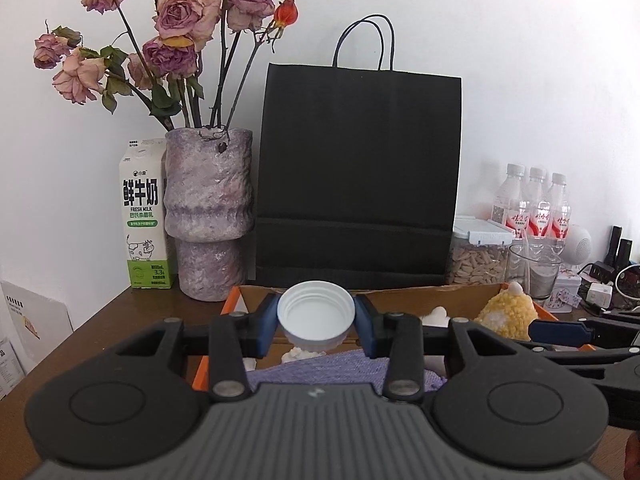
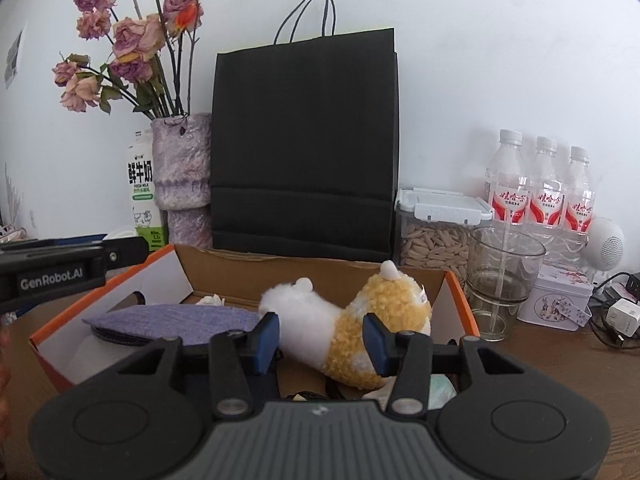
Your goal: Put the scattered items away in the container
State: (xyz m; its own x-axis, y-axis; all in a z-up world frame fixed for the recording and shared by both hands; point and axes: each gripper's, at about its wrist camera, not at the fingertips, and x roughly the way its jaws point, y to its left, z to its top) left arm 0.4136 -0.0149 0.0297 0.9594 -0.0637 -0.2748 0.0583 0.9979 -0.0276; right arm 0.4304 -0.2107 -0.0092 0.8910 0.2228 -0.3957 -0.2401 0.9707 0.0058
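Two tongs: both hover over the open orange-and-white cardboard box [image 2: 454, 300] on the brown wooden desk [image 1: 100, 320], each carrying an item.
Left tongs [image 1: 316, 318]: blue pads clamp the white threaded plastic cap [image 1: 316, 314] by its sides, above the box's near-left part.
Right tongs [image 2: 322, 338]: pads pinch the yellow-and-white fluffy plush toy [image 2: 360, 336] around its middle; it seems to hang over the box interior.
Box contents: a flat lilac knitted pouch [image 2: 176, 318] already lies inside.
Release advice: lower each load below the rim before letting go, cap onto the pouch, plush toward the right wall.
Risk: the clear drinking glass [image 2: 502, 280] stands just beside the box's right side; keep clear.
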